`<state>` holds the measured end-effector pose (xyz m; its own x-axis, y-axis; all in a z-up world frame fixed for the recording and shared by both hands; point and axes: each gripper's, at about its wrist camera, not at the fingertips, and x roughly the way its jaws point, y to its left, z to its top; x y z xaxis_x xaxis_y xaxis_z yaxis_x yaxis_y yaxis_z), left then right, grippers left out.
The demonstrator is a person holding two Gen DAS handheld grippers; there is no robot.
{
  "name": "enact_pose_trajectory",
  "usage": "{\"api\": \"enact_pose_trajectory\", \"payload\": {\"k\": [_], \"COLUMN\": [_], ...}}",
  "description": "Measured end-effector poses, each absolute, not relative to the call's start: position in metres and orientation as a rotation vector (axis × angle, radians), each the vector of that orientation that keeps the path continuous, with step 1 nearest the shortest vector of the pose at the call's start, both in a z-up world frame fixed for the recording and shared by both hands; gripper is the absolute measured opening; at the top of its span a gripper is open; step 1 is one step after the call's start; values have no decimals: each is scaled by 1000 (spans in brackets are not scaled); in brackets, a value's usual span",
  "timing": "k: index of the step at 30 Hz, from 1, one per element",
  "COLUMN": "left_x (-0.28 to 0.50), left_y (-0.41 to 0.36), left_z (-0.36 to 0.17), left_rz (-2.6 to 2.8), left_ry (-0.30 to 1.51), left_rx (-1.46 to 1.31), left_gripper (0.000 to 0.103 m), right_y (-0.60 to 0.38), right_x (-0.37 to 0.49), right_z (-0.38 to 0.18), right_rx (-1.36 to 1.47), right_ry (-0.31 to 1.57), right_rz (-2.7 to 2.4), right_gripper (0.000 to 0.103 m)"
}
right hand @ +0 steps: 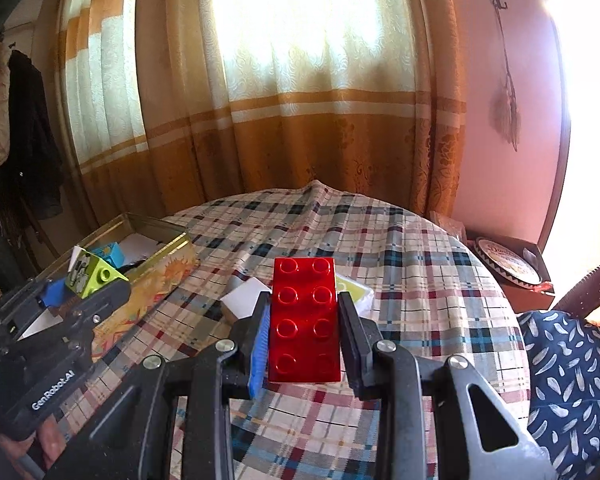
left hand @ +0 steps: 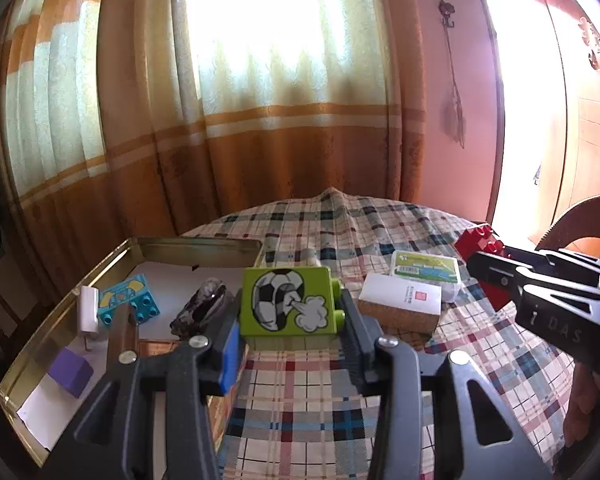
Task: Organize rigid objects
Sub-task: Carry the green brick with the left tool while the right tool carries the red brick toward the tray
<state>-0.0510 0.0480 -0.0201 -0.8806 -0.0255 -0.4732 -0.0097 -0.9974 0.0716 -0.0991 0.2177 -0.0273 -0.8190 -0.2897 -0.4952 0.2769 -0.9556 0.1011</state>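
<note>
Two hand-held grippers work above a round counter (right hand: pixel 420 280) covered in a plaid cloth, with striped orange-and-cream curtains (left hand: pixel 260 100) hanging behind it. On the counter's left side lies a shallow gold tin (left hand: pixel 52 320), open at the top and lined with white paper. Inside it sit a dark, glossy lump (left hand: pixel 202 308), a teal studded brick (left hand: pixel 130 300), a white block (left hand: pixel 88 308) standing upright near the left wall, and a small purple cube (left hand: pixel 71 372) nearer the camera. The left hand-held gripper (left hand: pixel 292 332) is clamped on a green brick (left hand: pixel 290 300) printed with a football, gripping it by its sides and holding it in the air just at the tin's right edge. The right hand-held gripper (right hand: pixel 304 340) is closed on a red brick (right hand: pixel 305 320), its studded face turned toward the camera, raised above the cloth right of the tin. Beyond the red brick, on the cloth, rest a cork-sided block with a white top (left hand: pixel 400 304) and, just behind it and touching or nearly so, a white packet with a green label (left hand: pixel 426 270).
</note>
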Motion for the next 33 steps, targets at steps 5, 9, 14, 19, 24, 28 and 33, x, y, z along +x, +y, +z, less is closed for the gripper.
{"api": "enact_pose_trajectory", "payload": {"k": [5, 9, 14, 19, 24, 28, 33], "left_x": [-50, -47, -44, -42, -39, -36, -35], "left_y": [45, 41, 36, 32, 30, 29, 26], "left_z": [-20, -19, -19, -18, -18, -16, -16], "left_rz": [-3035, -3030, -3020, -3010, -3005, -3004, -2999], "left_ry": [-82, -66, -45, -42, -59, -64, -51], "left_rx": [768, 747, 729, 716, 695, 674, 664], "left_gripper": [41, 41, 42, 41, 41, 42, 41], "right_y": [203, 201, 196, 186, 181, 177, 168], "right_x": [-90, -86, -80, -75, -70, -68, -60], "right_z": [-27, -25, -23, -24, -22, -22, -21], "right_rx": [719, 694, 657, 639, 614, 605, 575], "right_ry": [13, 4, 21, 24, 52, 52, 92], "right_rz": [-2732, -2732, -2733, -2702, -2698, -2694, -2687], "right_gripper": [34, 34, 34, 34, 34, 34, 34]}}
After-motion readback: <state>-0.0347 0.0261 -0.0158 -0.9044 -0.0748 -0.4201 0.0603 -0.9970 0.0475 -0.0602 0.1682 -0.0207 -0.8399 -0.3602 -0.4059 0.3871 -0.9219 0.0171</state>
